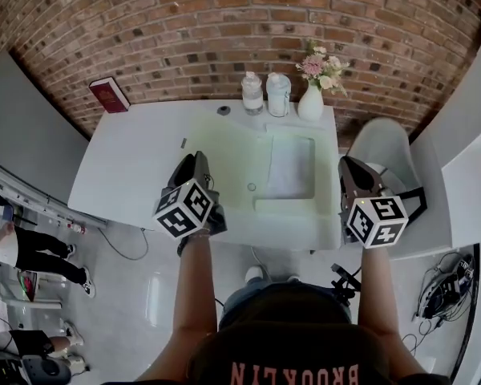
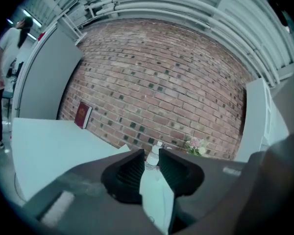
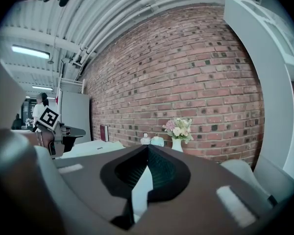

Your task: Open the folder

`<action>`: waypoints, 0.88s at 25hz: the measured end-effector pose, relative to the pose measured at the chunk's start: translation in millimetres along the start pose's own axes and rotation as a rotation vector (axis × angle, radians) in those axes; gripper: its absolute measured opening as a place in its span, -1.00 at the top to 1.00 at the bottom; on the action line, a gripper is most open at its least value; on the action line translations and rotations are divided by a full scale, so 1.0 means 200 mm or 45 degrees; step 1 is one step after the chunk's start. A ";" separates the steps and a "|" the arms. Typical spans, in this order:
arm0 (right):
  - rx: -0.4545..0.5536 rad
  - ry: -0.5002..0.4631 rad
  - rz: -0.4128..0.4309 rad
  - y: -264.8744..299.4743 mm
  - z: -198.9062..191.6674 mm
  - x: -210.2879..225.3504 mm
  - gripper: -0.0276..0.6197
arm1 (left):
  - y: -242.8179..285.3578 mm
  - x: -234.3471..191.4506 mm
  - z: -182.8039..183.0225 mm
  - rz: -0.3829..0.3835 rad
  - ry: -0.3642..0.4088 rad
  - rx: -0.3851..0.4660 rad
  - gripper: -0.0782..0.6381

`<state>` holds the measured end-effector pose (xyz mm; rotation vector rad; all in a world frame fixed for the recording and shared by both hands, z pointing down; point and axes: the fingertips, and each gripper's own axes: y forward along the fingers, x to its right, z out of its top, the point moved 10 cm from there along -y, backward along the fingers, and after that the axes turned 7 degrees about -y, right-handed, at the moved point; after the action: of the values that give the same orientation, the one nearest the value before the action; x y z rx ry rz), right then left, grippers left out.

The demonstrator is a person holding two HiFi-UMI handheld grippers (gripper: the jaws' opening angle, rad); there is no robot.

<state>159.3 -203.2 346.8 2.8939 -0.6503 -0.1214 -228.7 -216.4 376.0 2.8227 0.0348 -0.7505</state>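
Observation:
The folder (image 1: 293, 167), pale and translucent, lies flat on the right half of the white table (image 1: 144, 167). My left gripper (image 1: 194, 160) hovers over the table left of it, apart from it. In the left gripper view its jaws (image 2: 151, 155) stand open, with a narrow gap that holds nothing. My right gripper (image 1: 346, 165) hangs just past the folder's right edge, by the table's right side. In its own view the fingertips (image 3: 147, 147) meet, shut on nothing. The folder is hidden in both gripper views.
Two bottles (image 1: 252, 93) and a flower vase (image 1: 311, 96) stand at the table's back edge by the brick wall. A red book (image 1: 109, 95) leans at the back left corner. A pale chair (image 1: 385, 144) is at the table's right. A small ring (image 1: 252, 187) lies left of the folder.

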 end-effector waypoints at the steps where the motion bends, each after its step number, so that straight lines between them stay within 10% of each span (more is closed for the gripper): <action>1: 0.014 -0.001 -0.010 0.00 0.02 0.01 0.91 | 0.01 0.04 0.01 -0.029 0.038 0.009 0.50; 11: 0.102 -0.019 -0.085 -0.03 0.12 0.09 0.91 | 0.05 0.35 0.11 -0.345 0.499 0.094 0.78; 22: 0.230 -0.151 -0.176 -0.08 0.31 0.13 0.92 | 0.03 0.48 0.25 -0.490 0.675 0.236 0.78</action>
<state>182.3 -209.8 282.7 3.1254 -0.5025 -0.2674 -169.5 -236.4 287.7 3.1470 0.6356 -0.0416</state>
